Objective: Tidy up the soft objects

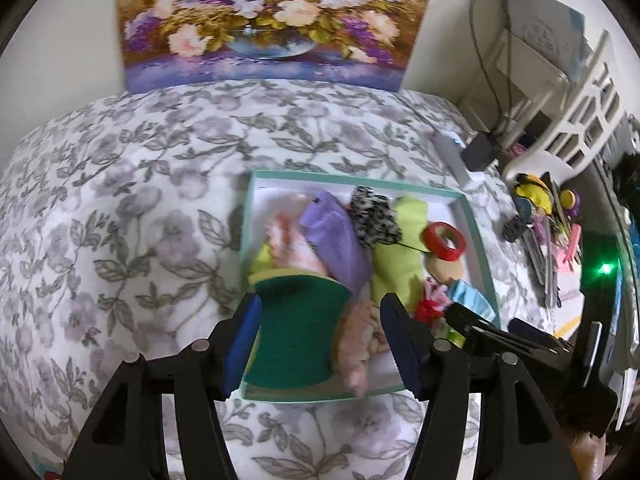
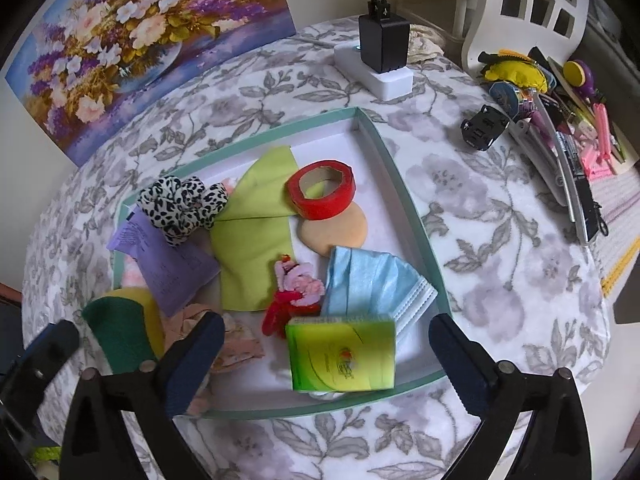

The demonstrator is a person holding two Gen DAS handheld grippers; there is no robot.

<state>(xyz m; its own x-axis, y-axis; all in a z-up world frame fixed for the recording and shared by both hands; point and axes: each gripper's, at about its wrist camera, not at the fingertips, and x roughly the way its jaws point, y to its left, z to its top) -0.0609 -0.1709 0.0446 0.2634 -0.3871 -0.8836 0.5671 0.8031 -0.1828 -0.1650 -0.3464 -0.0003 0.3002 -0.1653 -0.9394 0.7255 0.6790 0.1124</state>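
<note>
A shallow white tray with a teal rim [image 2: 408, 200] lies on the floral bedspread and holds soft items. My left gripper [image 1: 320, 344] is open over the tray's near left corner, straddling a green-and-yellow sponge [image 1: 296, 336] and a crumpled pink cloth [image 1: 360, 340]; the right pad stands apart from the sponge. My right gripper [image 2: 326, 360] is wide open around a green tissue pack [image 2: 344, 354], which lies on blue face masks [image 2: 372, 280]. Also in the tray are a leopard scrunchie [image 2: 180, 204], a purple pouch [image 2: 164, 260], a lime cloth [image 2: 252, 240], a red tape roll [image 2: 322, 190] and a beige puff [image 2: 340, 232].
A white power strip with a black charger [image 2: 384, 48] sits beyond the tray. Pens, clips and small toys [image 2: 560, 120] are piled at the right, beside a white chair [image 2: 528, 4]. A flower painting [image 1: 272, 20] leans on the wall behind the bedspread [image 1: 120, 200].
</note>
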